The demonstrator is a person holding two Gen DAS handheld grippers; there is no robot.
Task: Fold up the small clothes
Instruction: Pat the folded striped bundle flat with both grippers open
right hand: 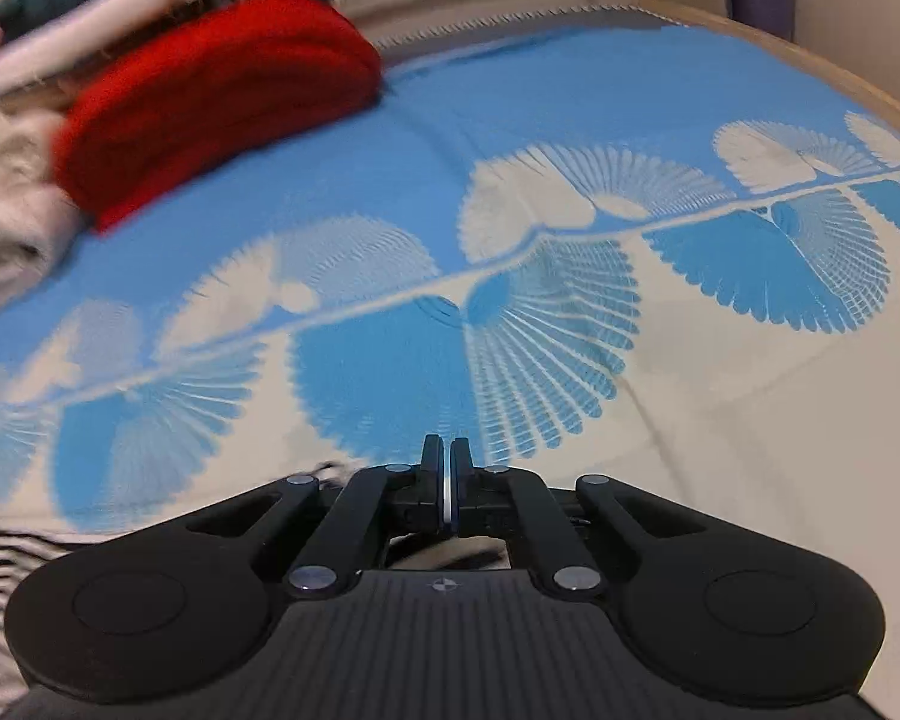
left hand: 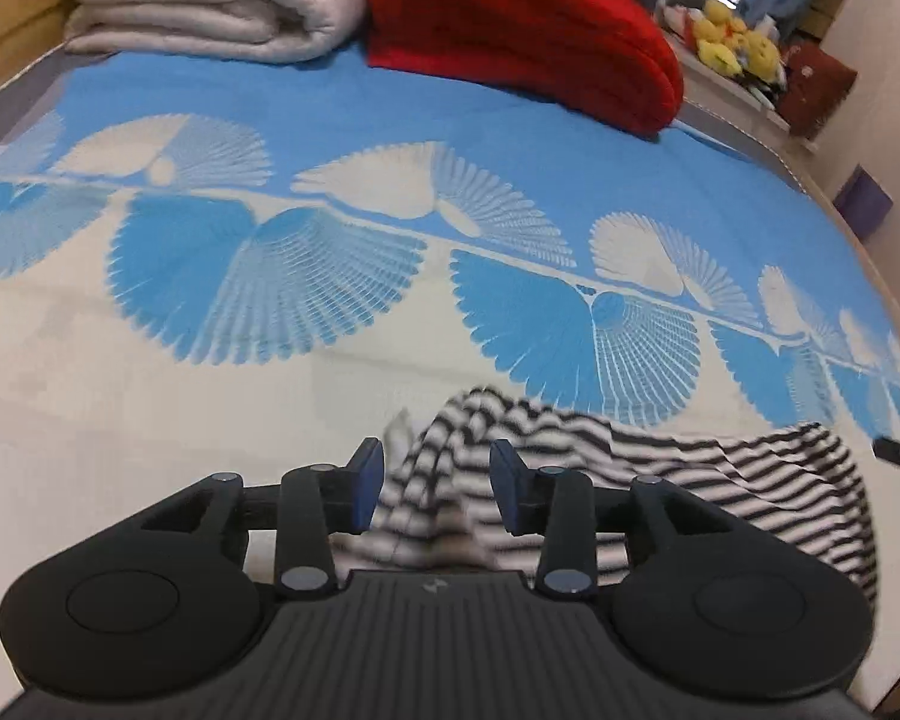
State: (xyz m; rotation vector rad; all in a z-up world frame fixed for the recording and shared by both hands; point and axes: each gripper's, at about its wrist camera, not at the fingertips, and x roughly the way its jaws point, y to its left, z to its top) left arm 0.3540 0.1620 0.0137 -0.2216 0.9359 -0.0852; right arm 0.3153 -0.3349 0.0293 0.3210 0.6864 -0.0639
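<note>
The striped garment (left hand: 660, 480) is blurred in the left wrist view, so its kind cannot be told, and its lower part is hidden behind the body of the left gripper (left hand: 437, 483). Its right end goes out to the dark picture border. In the right wrist view only a smeared corner of it shows at the left bottom edge, and a small piece appears under the right gripper (right hand: 448, 483) (whether the pads pinch the cloth there is not visible). The red folded blanket (right hand: 222, 96) and the pile behind it are blurred. The yellow soft toys (left hand: 732, 42) are too small to tell. The white folded blanket (left hand: 210, 0) is cut by the top edge.
</note>
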